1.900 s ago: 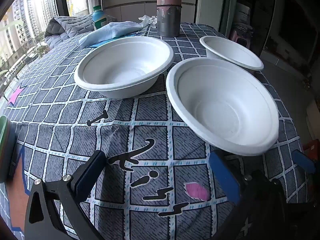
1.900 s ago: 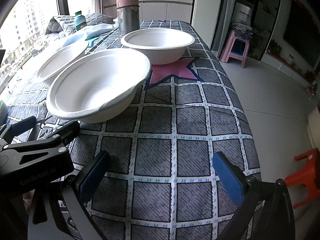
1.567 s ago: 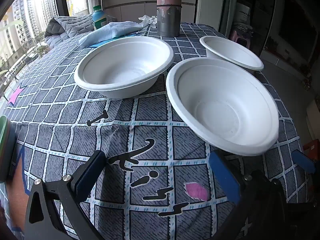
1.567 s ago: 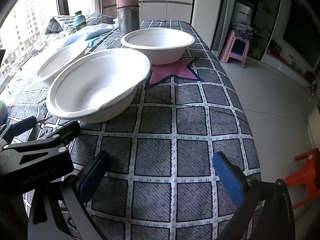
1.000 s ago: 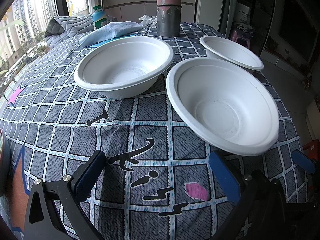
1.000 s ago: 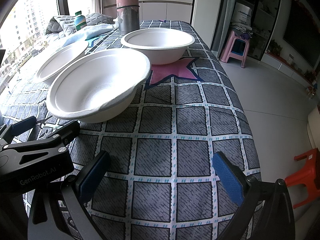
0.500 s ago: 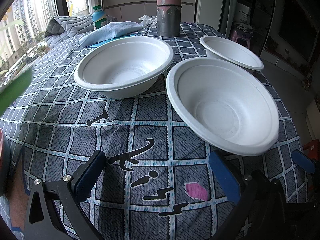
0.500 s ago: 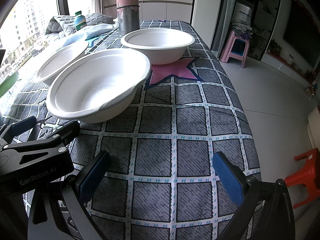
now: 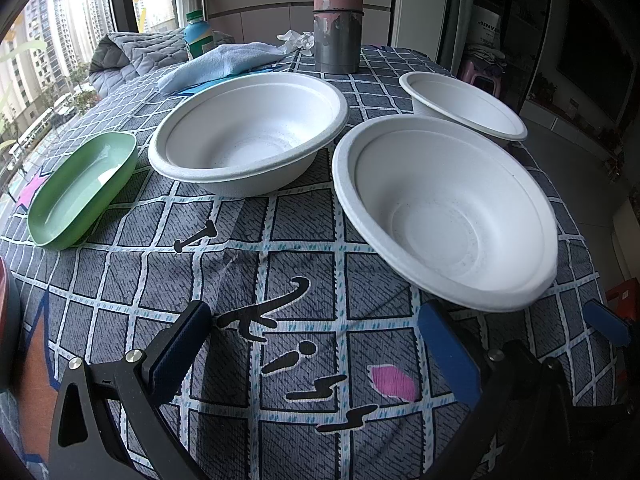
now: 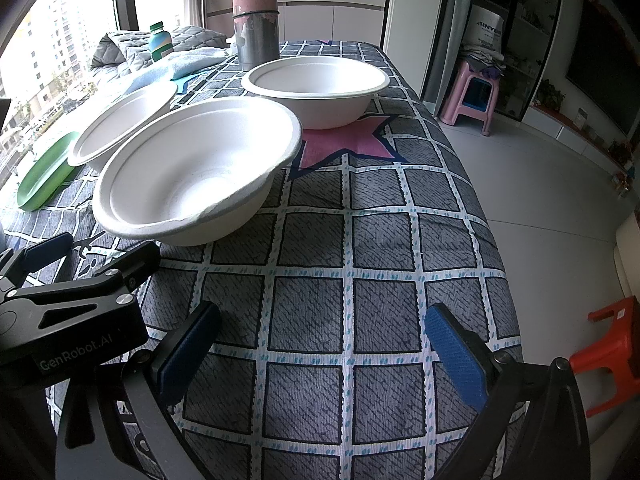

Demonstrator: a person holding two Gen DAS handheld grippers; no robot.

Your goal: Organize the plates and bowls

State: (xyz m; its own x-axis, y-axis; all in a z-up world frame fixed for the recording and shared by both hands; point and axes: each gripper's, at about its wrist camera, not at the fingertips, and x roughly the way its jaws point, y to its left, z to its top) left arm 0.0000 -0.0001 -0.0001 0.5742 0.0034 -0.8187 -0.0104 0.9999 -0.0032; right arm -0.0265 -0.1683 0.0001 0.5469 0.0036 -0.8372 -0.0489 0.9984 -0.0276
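On the table (image 9: 304, 360), the near bowl (image 9: 444, 216) sits right of centre, a second bowl (image 9: 248, 132) upper left of it, a third bowl (image 9: 464, 108) upper right, a dish (image 9: 80, 188) at far left, a canister (image 9: 338, 20) behind them.

You can read "GenRobot.AI" in pale letters on the black body of the left gripper (image 10: 86, 258). The white bag (image 10: 486, 30) on the shelf shows partly legible print, roughly "AINYER".

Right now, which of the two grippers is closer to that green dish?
Left. The left gripper sits open, with the green dish ahead on its left. The right gripper is farther off, beyond the nearest white bowl.
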